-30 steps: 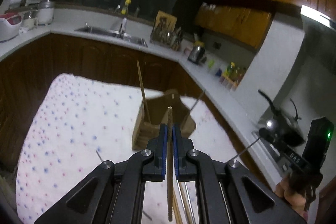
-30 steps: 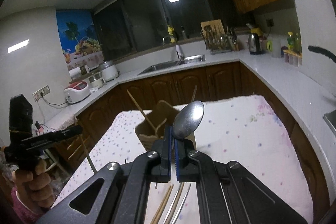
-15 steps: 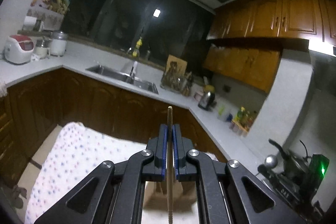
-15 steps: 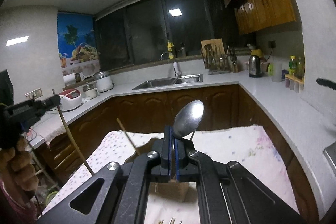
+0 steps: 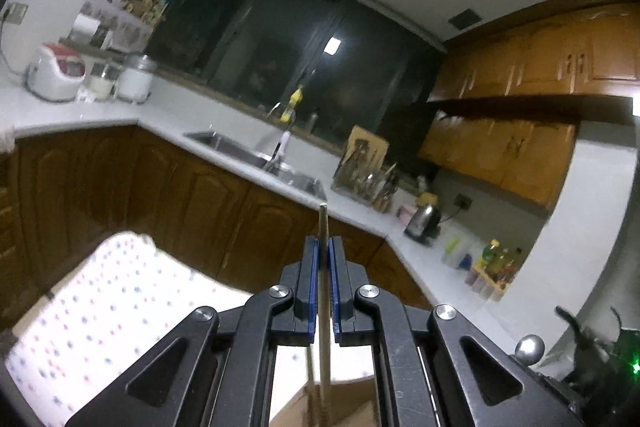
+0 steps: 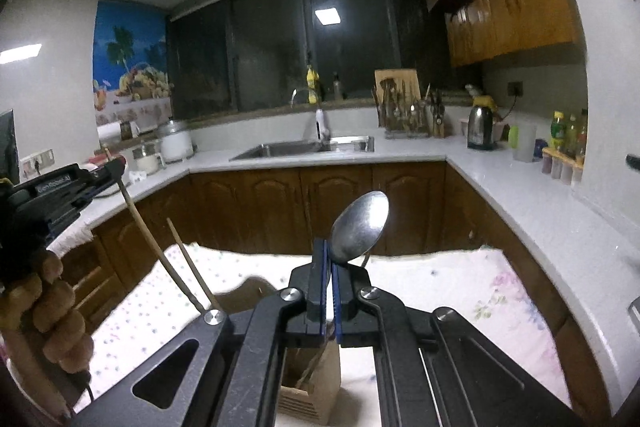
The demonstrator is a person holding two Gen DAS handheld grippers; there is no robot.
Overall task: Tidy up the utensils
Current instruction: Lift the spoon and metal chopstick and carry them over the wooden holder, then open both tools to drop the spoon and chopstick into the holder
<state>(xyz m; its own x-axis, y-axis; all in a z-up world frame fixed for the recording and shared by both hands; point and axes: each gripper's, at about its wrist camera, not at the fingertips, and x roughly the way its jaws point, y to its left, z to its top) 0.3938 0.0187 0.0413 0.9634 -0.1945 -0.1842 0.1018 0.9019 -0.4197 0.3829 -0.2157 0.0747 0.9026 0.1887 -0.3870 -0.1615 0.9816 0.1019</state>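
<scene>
My left gripper (image 5: pixel 323 247) is shut on a wooden chopstick (image 5: pixel 323 227) held upright, its lower end over the wooden utensil holder (image 5: pixel 332 407) at the bottom edge. In the right wrist view the left gripper (image 6: pixel 108 167) shows at far left with the chopstick (image 6: pixel 160 251) slanting down toward the holder (image 6: pixel 308 399). My right gripper (image 6: pixel 329 251) is shut on a metal spoon (image 6: pixel 360 227), bowl up, above the holder. Another chopstick (image 6: pixel 192 267) stands in the holder.
The holder stands on a table with a dotted cloth (image 5: pixel 100 307), also seen in the right wrist view (image 6: pixel 460 287). Behind are brown cabinets (image 6: pixel 320 203), a white counter with sink (image 6: pixel 304 147), a kettle (image 6: pixel 480 127), a rice cooker (image 5: pixel 56 75).
Both grippers have risen and tilted up, so the table sank in both views. The left chopstick's lower end has come over the holder. The spoon stays gripped above the holder.
</scene>
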